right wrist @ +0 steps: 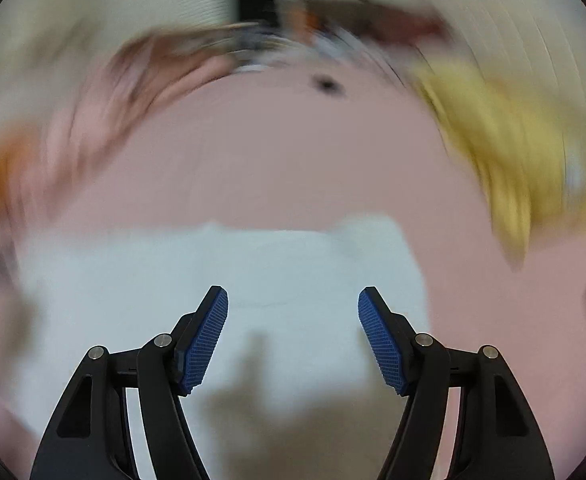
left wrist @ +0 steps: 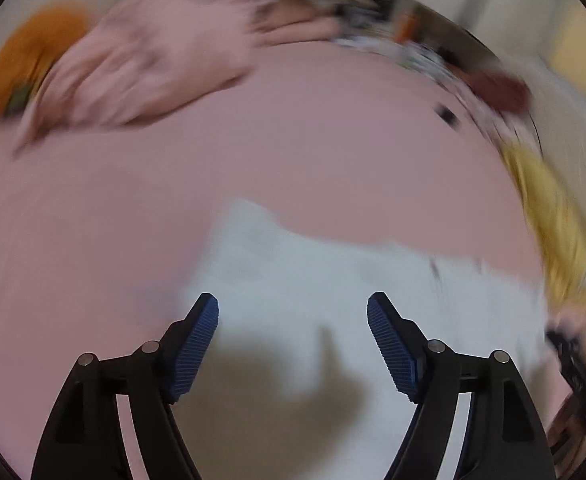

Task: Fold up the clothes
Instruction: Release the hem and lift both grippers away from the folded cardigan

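Observation:
A white garment (left wrist: 293,288) lies flat on a pink sheet (left wrist: 253,152); it also shows in the right wrist view (right wrist: 233,272). My left gripper (left wrist: 293,308) is open and empty, hovering above the white garment. My right gripper (right wrist: 293,300) is open and empty, also above the white garment. Both views are blurred by motion.
A yellow garment (left wrist: 553,216) lies at the right, also in the right wrist view (right wrist: 505,152). A crumpled pink cloth (left wrist: 153,64) and an orange item (left wrist: 33,52) lie at the far left. Cluttered items (left wrist: 373,12) sit along the far edge.

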Demonstrator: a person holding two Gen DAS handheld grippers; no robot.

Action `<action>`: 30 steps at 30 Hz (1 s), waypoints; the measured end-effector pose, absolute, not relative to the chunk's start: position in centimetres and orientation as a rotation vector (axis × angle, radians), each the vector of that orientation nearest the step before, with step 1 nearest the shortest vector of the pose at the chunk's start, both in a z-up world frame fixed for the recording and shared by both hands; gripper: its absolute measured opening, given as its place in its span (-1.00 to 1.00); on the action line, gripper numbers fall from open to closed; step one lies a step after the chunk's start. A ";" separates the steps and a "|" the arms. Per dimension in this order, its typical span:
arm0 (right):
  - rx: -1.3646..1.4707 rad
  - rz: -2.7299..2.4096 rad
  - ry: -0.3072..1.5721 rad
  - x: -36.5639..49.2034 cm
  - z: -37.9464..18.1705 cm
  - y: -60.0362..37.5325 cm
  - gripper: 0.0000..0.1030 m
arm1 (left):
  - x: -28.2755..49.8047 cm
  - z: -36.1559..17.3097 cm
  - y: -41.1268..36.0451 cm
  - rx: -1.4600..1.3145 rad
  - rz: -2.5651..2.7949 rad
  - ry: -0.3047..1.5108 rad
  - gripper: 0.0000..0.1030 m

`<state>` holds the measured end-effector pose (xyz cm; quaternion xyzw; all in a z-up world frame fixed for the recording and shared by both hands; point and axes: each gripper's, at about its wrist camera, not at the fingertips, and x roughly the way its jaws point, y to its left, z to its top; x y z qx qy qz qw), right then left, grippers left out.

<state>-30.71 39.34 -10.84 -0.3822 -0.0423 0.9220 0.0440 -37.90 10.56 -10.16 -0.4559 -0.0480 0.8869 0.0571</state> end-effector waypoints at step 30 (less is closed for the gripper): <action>-1.073 2.628 0.287 -17.2 -10.8 44.0 0.51 | -28.5 -13.2 6.5 -1.385 2.940 0.429 0.65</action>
